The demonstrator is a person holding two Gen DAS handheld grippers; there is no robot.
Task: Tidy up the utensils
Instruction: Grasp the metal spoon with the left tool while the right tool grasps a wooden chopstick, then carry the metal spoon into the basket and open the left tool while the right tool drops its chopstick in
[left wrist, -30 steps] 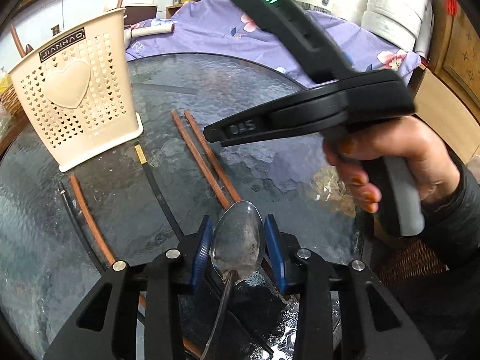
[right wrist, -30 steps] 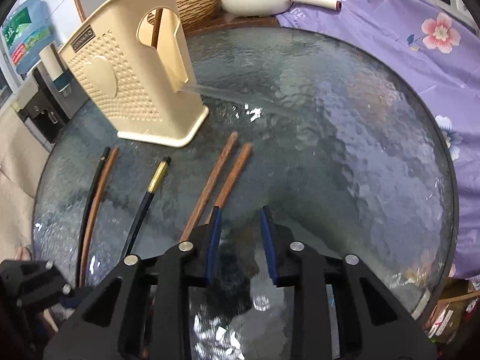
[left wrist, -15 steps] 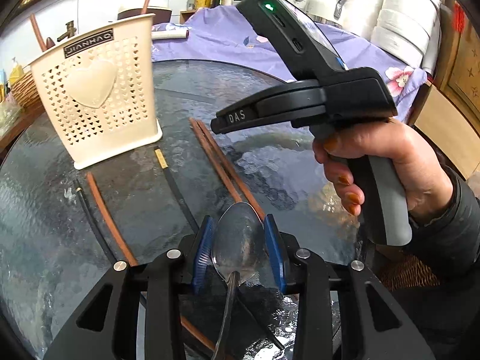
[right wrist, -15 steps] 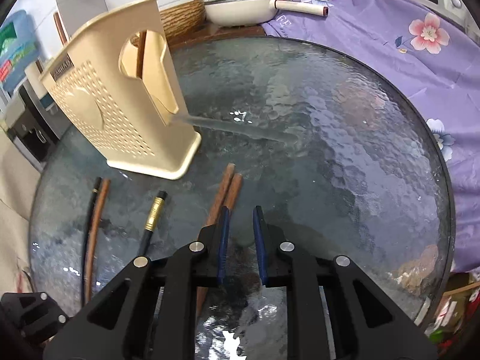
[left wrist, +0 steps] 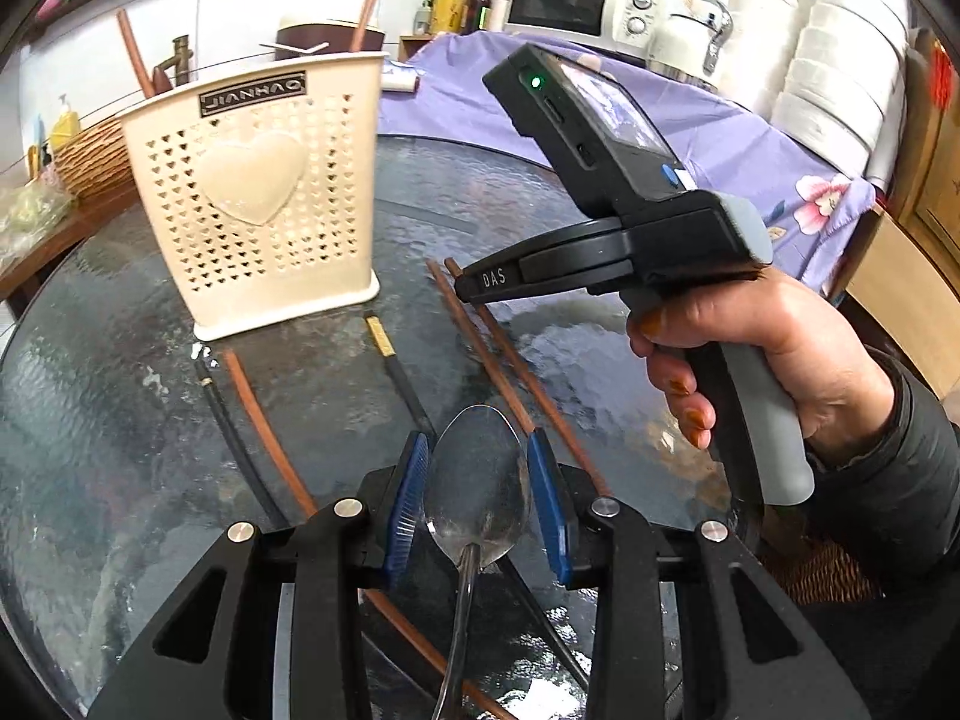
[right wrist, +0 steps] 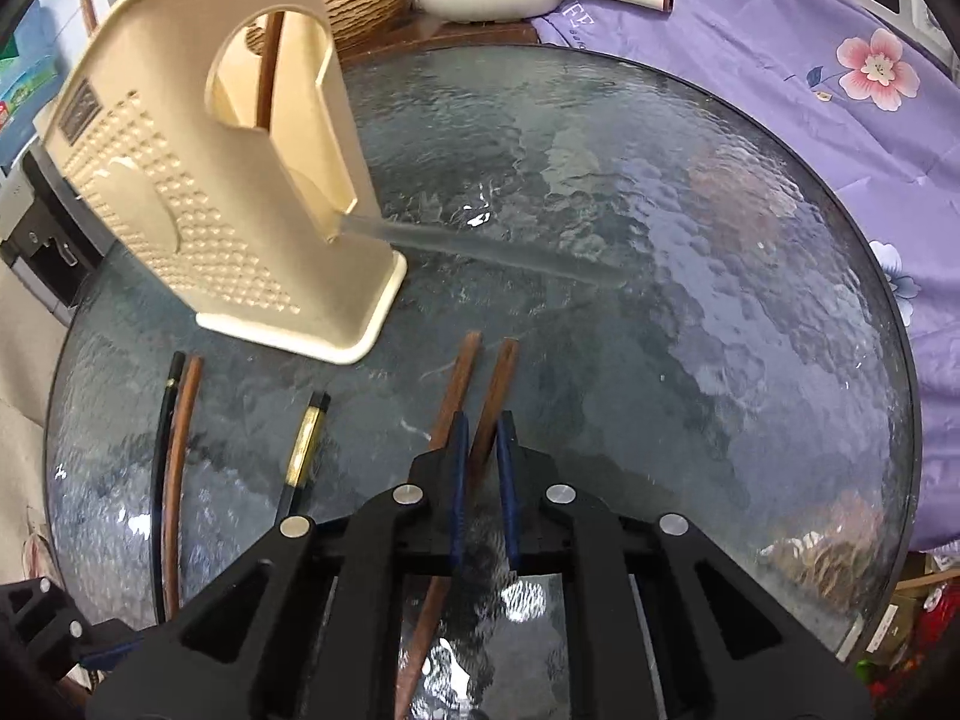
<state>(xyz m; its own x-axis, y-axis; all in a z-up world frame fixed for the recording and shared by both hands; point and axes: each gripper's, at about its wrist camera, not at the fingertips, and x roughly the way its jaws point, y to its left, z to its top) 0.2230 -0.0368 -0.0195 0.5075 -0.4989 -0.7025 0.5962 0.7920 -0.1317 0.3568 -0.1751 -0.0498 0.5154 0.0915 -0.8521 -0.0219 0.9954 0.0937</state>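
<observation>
The left gripper [left wrist: 478, 501] holds a metal spoon [left wrist: 478, 483] by the sides of its bowl, the blue pads [left wrist: 408, 501] pressed against either edge and the handle running back under the tool towards the camera. The spoon hangs above a round glass table [left wrist: 108, 420], in front of a cream caddy [left wrist: 264, 204] that stands upright on the glass (its front is pierced with small hearts around one big raised heart). One brown stick already stands inside the caddy [right wrist: 240, 192], seen through the arched side opening in the right wrist view. The right gripper [right wrist: 480, 468] has just been closing and its jaws now stand nearly together over a pair of brown chopsticks [right wrist: 480, 396] lying side by side on the table; the right one of the pair runs up between the pads, but whether they actually pinch it I cannot tell. In the left view a hand [left wrist: 750, 354] holds that gripper's grey handle. Left of the pair lies a black chopstick with a gold band [right wrist: 306, 450], and further left a black one [right wrist: 165, 438] and a brown one [right wrist: 180, 450] lie close together near the caddy's base.
</observation>
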